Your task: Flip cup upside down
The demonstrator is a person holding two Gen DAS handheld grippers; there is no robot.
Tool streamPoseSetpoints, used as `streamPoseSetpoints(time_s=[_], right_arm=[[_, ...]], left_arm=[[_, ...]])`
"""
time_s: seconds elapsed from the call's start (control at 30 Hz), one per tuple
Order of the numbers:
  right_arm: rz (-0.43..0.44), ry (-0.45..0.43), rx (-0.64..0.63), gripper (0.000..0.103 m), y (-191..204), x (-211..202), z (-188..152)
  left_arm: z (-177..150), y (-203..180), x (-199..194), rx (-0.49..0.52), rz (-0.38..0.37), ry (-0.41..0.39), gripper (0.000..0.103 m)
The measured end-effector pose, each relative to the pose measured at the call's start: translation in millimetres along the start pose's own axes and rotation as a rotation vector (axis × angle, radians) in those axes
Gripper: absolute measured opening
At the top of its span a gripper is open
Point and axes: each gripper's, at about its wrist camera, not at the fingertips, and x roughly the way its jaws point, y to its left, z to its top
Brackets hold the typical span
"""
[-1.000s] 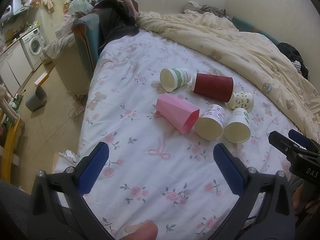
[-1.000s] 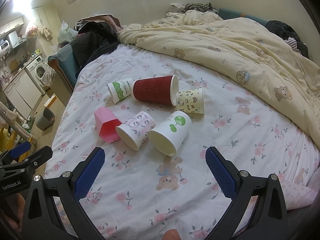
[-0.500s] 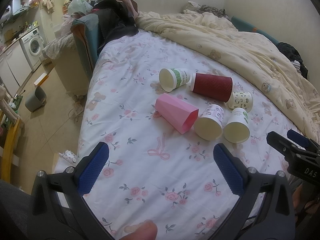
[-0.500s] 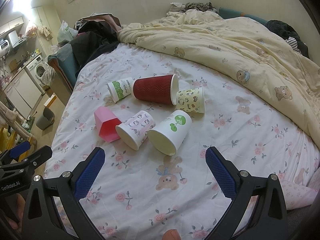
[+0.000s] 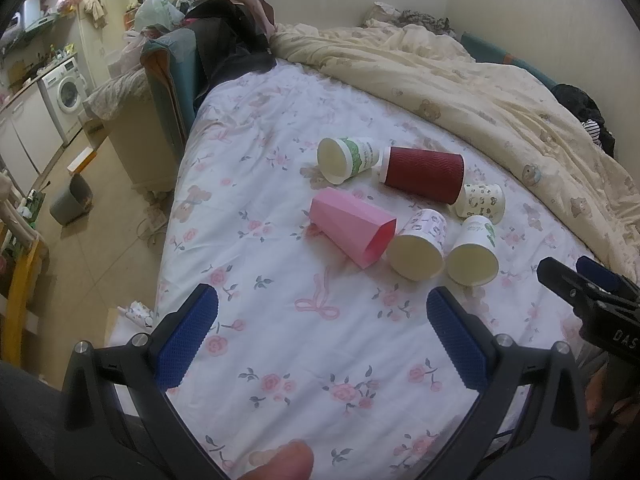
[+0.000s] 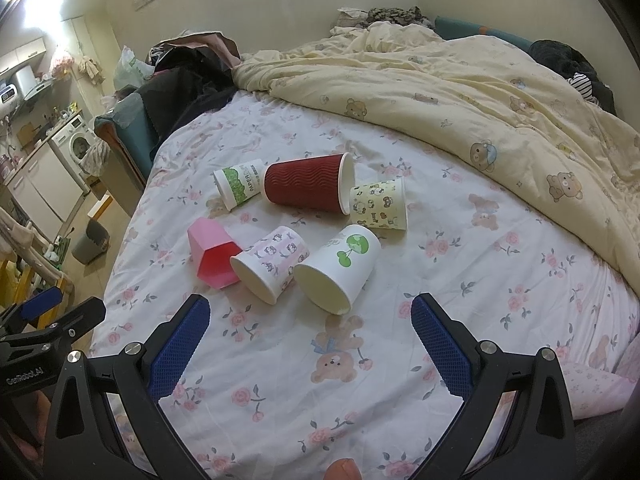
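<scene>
"PAPER" is printed on the green-patterned cup [image 6: 239, 187]; the word after it cannot be made out. "GenRobot.AI" is marked on the left tool [image 6: 48, 336]. "DAS" is seen on the right tool [image 5: 592, 304], cut off by the frame edge.

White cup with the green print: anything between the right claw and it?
No. The right claw is open, and only bare sheet lies before the white cup, whose mouth faces it.

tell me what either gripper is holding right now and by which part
Nothing is held: the left gripper and right gripper are both open over the bed sheet.
</scene>
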Motion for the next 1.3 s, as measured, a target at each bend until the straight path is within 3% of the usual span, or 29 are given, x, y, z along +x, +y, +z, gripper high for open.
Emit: streamPoseSetpoints(time_s=[0.2, 0.57, 0.8, 1.03, 1.3], right_arm=[[0.007, 0.009, 0.018, 0.103, -4, -1, 6], [0.010, 0.053, 0.051, 0.103, -16, 17, 54], [0.001, 0.077, 0.062, 0.103, -29, 46, 89], [-0.024, 0.105, 0.071, 0.103, -45, 89, 118], [-0.039, 0.154, 0.101, 0.103, -64, 131, 128]], left_arm=[[16, -10, -4, 0.014, -0.013, 0.015, 0.103], [71, -9, 16, 0.050, -0.040, 0.047, 0.103], [115, -23, 55, 0.155, -0.049, 0.089, 0.103], [143, -32, 110, 0.192, -0.080, 0.163, 0.103], [170, -46, 169, 0.319, -0.070, 0.236, 0.103]])
